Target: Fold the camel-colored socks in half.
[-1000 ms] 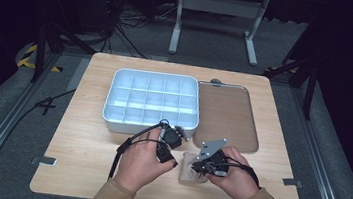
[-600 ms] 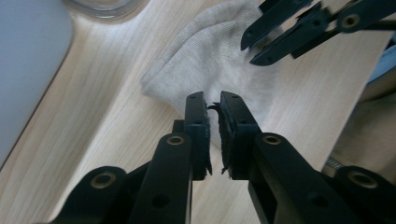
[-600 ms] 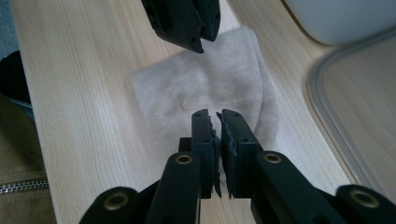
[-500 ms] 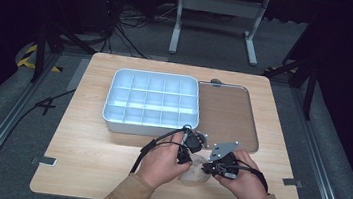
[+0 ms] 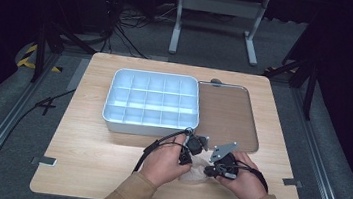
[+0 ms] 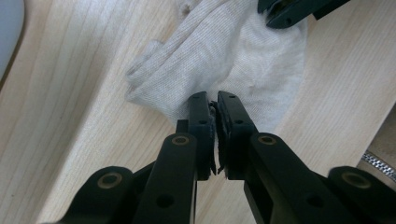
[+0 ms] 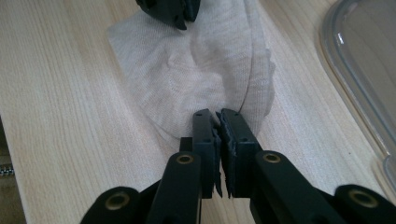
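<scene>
A small beige knitted cloth [image 5: 195, 171] lies crumpled on the wooden table [image 5: 106, 172] near its front edge, between my two hands. My left gripper [image 5: 189, 160] has just closed its jaws, and they pinch the cloth's near edge [image 6: 233, 51] in the left gripper view [image 6: 215, 95]. From the opposite side my right gripper [image 5: 213, 170] is shut on the cloth's other edge [image 7: 196, 70], as the right gripper view [image 7: 215, 113] shows. Each gripper view has the other gripper's black tips at its top edge.
A white compartment box [image 5: 108, 107] stands behind the hands at the table's middle. To its right lies a clear flat lid [image 5: 251, 133], whose rim [image 7: 355, 70] runs close to the cloth. Bare wood spreads to the left.
My left hand has moved right and down onto the cloth and its jaws have shut on the edge. My right hand has sunk a little with the cloth.
</scene>
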`<state>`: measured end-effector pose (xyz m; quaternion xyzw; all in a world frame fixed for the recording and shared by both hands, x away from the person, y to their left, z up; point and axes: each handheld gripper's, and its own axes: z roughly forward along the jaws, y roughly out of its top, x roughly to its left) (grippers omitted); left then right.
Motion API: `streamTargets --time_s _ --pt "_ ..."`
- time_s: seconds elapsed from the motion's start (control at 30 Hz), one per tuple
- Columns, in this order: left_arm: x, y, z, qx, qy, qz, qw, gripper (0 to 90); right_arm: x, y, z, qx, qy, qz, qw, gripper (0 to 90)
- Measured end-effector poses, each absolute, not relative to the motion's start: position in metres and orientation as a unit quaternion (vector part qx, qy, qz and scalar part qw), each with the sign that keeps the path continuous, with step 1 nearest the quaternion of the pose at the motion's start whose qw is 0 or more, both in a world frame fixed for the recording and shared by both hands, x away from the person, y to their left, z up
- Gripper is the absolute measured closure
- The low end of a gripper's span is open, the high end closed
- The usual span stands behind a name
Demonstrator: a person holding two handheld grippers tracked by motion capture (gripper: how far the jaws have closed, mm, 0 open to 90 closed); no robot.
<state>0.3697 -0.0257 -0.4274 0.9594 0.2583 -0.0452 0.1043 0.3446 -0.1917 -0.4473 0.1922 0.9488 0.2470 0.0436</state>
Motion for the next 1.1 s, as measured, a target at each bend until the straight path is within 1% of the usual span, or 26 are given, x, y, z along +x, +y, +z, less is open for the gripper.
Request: streamTargets --time_s 0.07,0.2,0.43,0.5,0.73,0.8,1.1 --pt "0.370 -0.027 -0.430 0.959 0.259 -0.045 0.103 84.7 0.345 -0.193 -0.448 0.194 0.948 0.248 0.036 84.7" --pt "0.369 -0.024 -0.428 0.958 0.260 -0.046 0.111 83.2 0.344 -0.192 -0.448 0.191 0.950 0.245 0.044 84.8" --pt "0.364 -0.015 -0.413 0.958 0.250 -0.035 0.132 75.7 0.344 -0.192 -0.448 0.196 0.948 0.246 0.042 84.7" --pt "0.362 -0.008 -0.407 0.957 0.249 -0.041 0.142 73.0 0.344 -0.192 -0.447 0.193 0.948 0.247 0.043 84.5" --pt "0.355 0.004 -0.388 0.959 0.243 -0.023 0.146 67.0 0.343 -0.194 -0.437 0.189 0.946 0.261 0.048 83.5" --pt "0.352 0.009 -0.385 0.963 0.231 -0.014 0.138 63.3 0.341 -0.196 -0.432 0.192 0.944 0.265 0.051 82.3" --pt "0.353 0.023 -0.380 0.958 0.247 -0.012 0.144 61.4 0.340 -0.204 -0.421 0.205 0.936 0.282 0.048 77.8"
